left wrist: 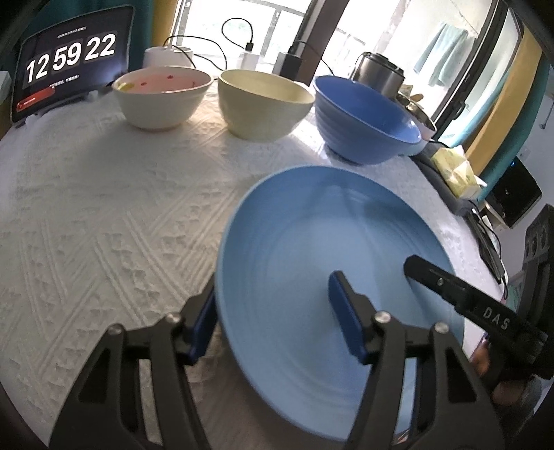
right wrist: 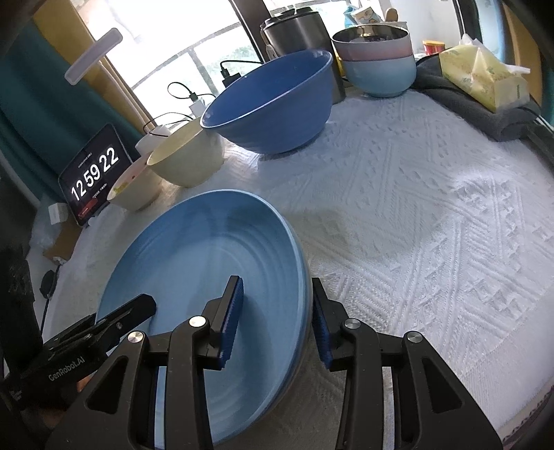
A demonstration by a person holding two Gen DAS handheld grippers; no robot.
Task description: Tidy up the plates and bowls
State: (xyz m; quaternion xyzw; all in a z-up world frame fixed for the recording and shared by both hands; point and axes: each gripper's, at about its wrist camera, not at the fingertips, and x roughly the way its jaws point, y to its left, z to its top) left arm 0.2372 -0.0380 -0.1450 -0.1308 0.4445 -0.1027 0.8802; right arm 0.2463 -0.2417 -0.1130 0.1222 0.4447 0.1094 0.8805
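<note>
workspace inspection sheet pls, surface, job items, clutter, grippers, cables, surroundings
Surface: white textured tablecloth, mostly bare on the right.
Job's things: light blue plate in front; white bowl, cream bowl and dark blue bowl in a row behind; stacked small bowls at the back.
Clutter: tissue pack on grey cloth; steel pot.
Grippers: left hand-held gripper and right hand-held gripper each straddle the plate rim, fingers apart.
Cables: charger cables by the window.
Surroundings: clock tablet, teal curtain.
</note>
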